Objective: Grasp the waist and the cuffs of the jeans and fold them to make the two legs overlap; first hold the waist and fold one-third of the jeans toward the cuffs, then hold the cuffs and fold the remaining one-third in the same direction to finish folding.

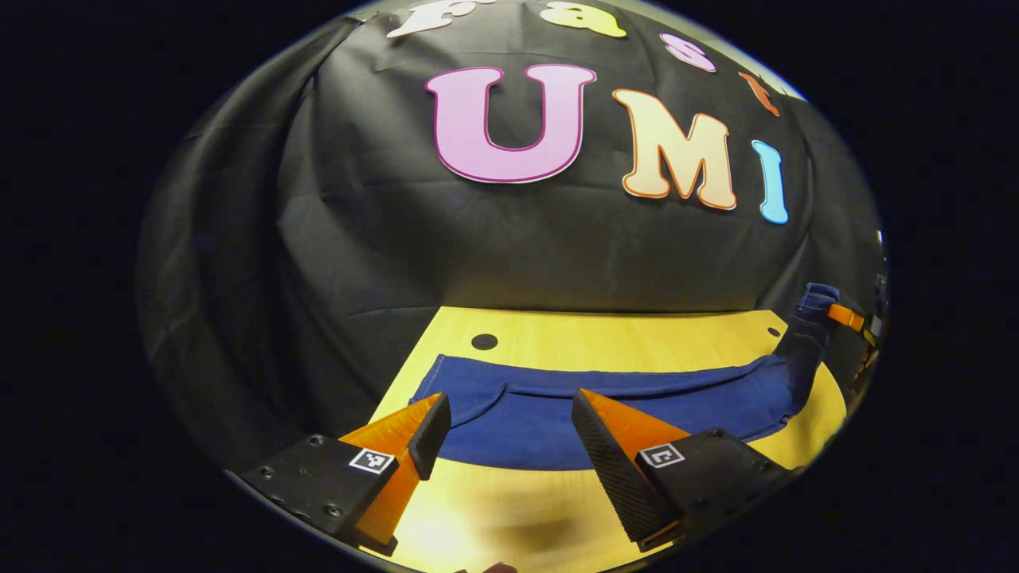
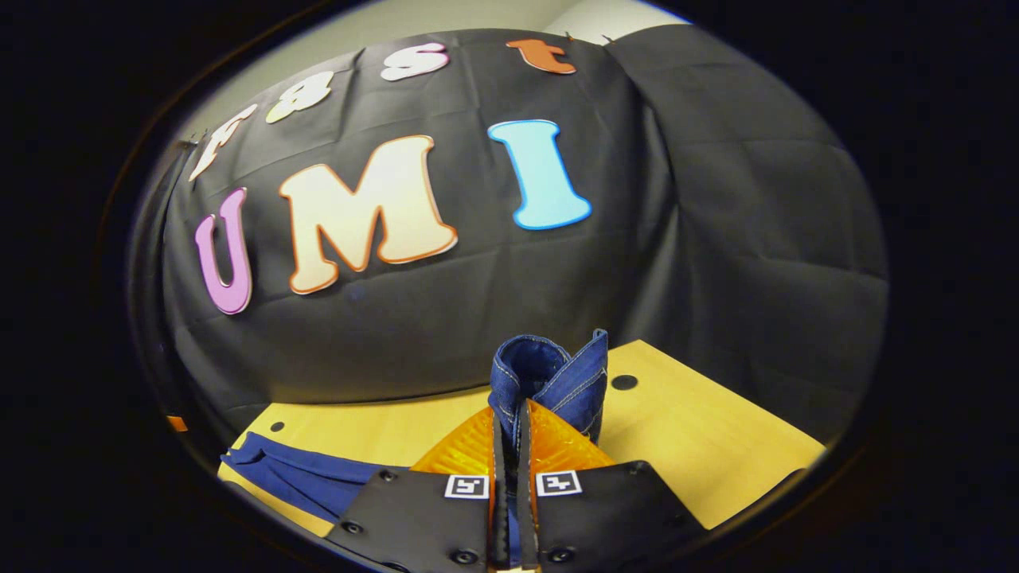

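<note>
- The left gripper (image 1: 503,430) hangs with its fingers spread wide, holding nothing, above the near edge of the jeans (image 1: 557,414).
- The dark blue denim lies flat lengthwise on a smooth wooden table (image 1: 621,334), with bare wood before and behind it.
- The right gripper (image 2: 509,426) pinches a stitched cuff (image 2: 549,374) and lifts it.

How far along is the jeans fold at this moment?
Early. Nothing looks folded: the jeans lie stretched along the table. In hand: the right gripper is shut on one lifted end of the jeans, while the left gripper hangs open over the other end. Left: that grasp, overlapping the legs, both third-folds.
</note>
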